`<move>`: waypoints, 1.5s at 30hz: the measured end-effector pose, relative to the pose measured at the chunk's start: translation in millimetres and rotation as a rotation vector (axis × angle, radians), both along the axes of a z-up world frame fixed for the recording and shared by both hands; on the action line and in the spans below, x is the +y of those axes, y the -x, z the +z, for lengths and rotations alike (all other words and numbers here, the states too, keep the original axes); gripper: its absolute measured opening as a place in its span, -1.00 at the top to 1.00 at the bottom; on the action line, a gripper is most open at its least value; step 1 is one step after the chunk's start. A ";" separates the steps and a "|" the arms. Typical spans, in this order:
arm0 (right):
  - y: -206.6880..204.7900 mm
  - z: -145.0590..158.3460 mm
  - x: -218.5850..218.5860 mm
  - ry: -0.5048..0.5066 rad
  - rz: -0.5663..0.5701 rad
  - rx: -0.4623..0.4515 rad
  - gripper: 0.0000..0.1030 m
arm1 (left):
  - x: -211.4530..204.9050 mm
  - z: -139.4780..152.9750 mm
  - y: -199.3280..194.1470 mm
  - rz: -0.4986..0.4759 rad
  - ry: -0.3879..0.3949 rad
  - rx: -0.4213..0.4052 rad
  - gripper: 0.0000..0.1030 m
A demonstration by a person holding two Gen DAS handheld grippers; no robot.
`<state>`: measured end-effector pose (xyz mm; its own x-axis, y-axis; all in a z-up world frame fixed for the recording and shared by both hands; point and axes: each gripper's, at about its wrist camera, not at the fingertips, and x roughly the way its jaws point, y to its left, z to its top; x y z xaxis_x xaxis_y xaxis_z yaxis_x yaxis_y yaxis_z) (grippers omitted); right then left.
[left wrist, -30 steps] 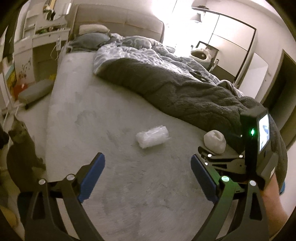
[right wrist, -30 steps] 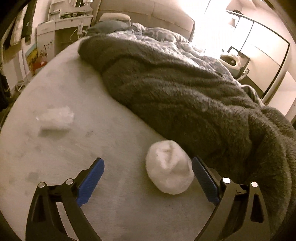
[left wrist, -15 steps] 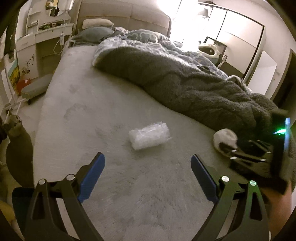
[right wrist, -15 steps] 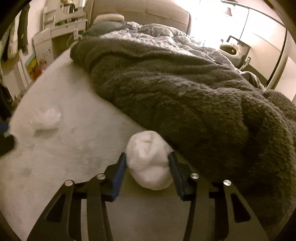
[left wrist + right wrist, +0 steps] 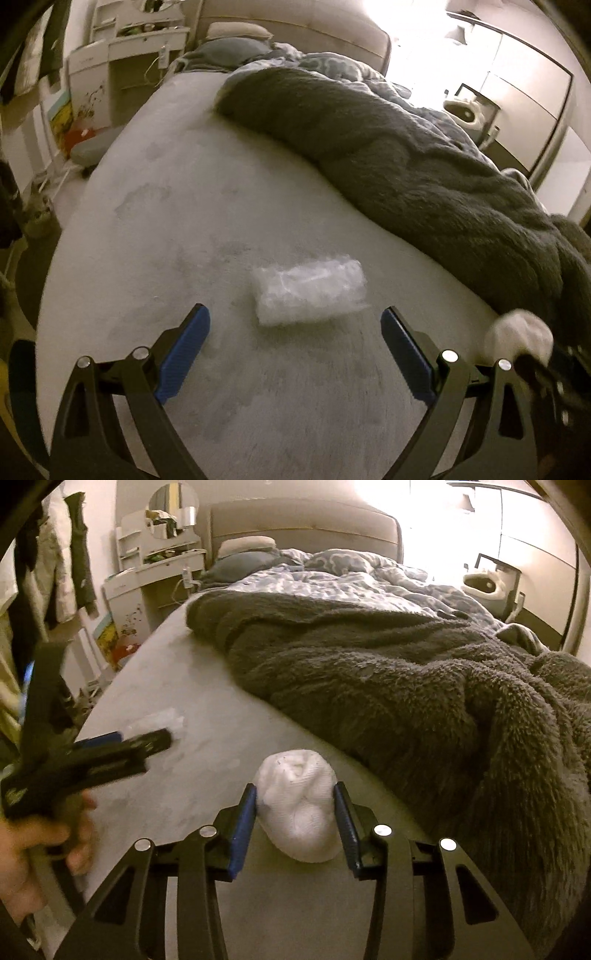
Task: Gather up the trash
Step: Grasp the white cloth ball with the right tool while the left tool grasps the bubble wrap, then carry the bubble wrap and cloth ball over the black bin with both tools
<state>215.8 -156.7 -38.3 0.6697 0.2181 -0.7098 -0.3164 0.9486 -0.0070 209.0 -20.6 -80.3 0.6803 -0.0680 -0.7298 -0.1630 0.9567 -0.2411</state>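
Note:
A clear crumpled plastic wrapper (image 5: 308,291) lies on the pale bed sheet (image 5: 177,206). My left gripper (image 5: 294,320) hovers just short of it, open wide, with the wrapper ahead of its blue pads and nothing touched. A white balled-up wad (image 5: 299,812) sits between the blue pads of my right gripper (image 5: 294,788). Its jaws are closing and both pads press on the wad's sides. In the left wrist view that wad (image 5: 519,334) shows at the far right. The right wrist view catches the left gripper (image 5: 147,740) over the wrapper (image 5: 159,718).
A thick dark fleece blanket (image 5: 406,683) covers the right side of the bed, close behind the wad. A blue patterned duvet (image 5: 351,576) lies further back. A white dresser (image 5: 159,572) and hanging clothes (image 5: 74,554) stand left of the bed. A person's hand (image 5: 33,853) holds the left gripper.
My right gripper has shut on the white wad and lifted it a little off the sheet. The left gripper has moved closer to the plastic wrapper and lower, still open.

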 end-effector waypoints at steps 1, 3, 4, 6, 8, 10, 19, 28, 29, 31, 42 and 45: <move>2.9 0.1 0.6 -0.005 0.006 0.002 0.18 | 0.7 -0.2 -3.1 0.016 -0.006 0.000 -0.85; 6.0 0.0 0.4 -0.018 0.023 0.010 0.18 | 1.2 0.6 -8.6 0.030 -0.006 -0.005 -0.83; 7.3 0.1 0.4 -0.014 0.027 0.008 0.18 | 1.7 0.4 -11.1 0.032 -0.004 -0.005 -0.81; 8.2 -0.2 -1.6 -0.016 0.030 0.009 0.17 | 0.9 -0.5 -17.8 0.026 -0.009 0.006 -0.57; 7.6 -2.4 -5.5 -0.020 0.025 0.015 0.17 | 0.2 -3.3 -21.5 0.014 -0.012 0.020 -0.43; 6.6 -5.1 -9.1 -0.031 0.020 0.025 0.17 | -0.1 -5.6 -22.6 0.004 -0.017 0.030 -0.27; 2.4 1.5 -11.8 -0.074 -0.008 0.032 0.17 | -6.9 6.6 -3.4 -0.050 -0.027 -0.017 -0.16; -2.6 15.5 5.7 -0.184 -0.043 0.047 0.17 | -1.9 31.4 25.6 -0.159 -0.015 -0.083 -0.18; -2.1 16.8 9.3 -0.184 -0.043 0.046 0.18 | 0.6 34.4 29.8 -0.167 -0.009 -0.089 -0.18; -0.7 18.8 18.2 -0.188 -0.038 0.043 0.18 | 5.3 39.3 38.1 -0.187 0.005 -0.099 -0.18; 18.1 36.3 68.2 -0.218 0.041 0.022 0.18 | 35.7 58.3 91.4 -0.204 -0.068 -0.135 -0.18; 23.6 38.7 86.1 -0.218 0.091 0.024 0.17 | 56.1 56.4 108.3 -0.183 -0.087 -0.126 -0.18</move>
<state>192.2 -70.5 0.4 0.6236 0.4269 -0.6549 -0.3986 0.8943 0.2034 100.7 35.6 -23.9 0.7483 -0.1387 -0.6486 0.0407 0.9857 -0.1638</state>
